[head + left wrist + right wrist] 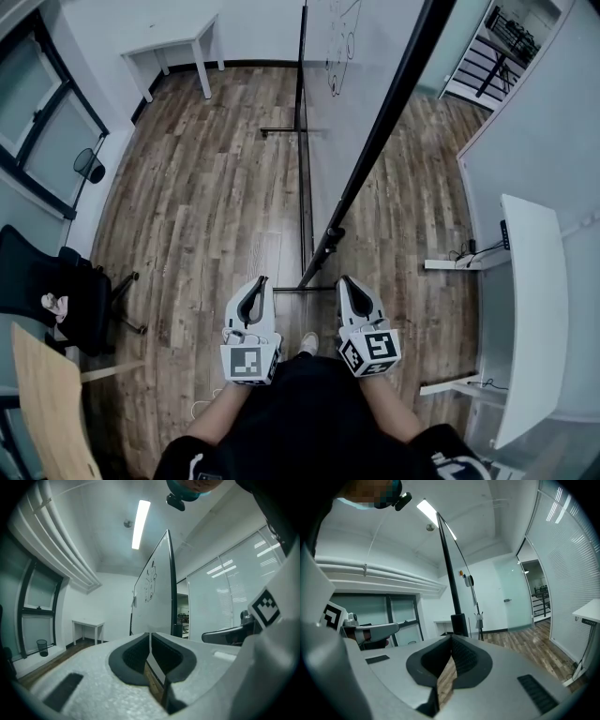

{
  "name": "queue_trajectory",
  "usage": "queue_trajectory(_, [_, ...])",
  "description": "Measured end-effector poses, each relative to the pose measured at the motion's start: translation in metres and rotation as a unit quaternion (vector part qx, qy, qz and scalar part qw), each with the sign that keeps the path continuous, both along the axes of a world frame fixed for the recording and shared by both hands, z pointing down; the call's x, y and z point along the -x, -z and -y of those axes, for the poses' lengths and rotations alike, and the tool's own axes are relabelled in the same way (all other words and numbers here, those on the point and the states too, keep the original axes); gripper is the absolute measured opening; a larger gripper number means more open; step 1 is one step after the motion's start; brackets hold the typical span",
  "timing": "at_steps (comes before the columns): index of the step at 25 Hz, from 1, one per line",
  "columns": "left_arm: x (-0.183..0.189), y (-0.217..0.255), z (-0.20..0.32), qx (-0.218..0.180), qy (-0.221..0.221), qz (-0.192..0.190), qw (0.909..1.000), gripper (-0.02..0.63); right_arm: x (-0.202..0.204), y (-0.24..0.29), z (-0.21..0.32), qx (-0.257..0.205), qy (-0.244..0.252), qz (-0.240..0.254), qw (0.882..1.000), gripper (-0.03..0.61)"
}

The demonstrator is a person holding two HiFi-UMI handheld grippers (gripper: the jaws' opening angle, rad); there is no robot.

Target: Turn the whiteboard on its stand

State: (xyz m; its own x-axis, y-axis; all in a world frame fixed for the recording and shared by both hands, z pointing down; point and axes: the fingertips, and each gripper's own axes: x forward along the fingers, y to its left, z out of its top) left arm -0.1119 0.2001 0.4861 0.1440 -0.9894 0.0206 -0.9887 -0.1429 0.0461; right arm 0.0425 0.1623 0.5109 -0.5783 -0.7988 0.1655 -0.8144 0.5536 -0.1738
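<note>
- Left claw (257, 282), right claw (344, 280): jaws together, holding nothing.
- Tall black-framed white whiteboard (342, 94) on black metal stand (305, 216), 12 o'clock: closed tips likely slip off frame; board may swing.

Head camera looking steeply down on the floor (206, 187), left gripper (260, 281) and right gripper (344, 279) near the bottom edge, gripper cameras close behind their jaws, facing forward, all sharing the whiteboard (347, 103).
</note>
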Motion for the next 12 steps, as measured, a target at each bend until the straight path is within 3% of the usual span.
queue_trajectory(12, [-0.0039, -0.0024, 0.0026, 0.005, -0.010, -0.011, 0.9999, 0.028, 0.0042, 0.0014, 0.0027, -0.005, 0.003, -0.007, 1.000, 0.011])
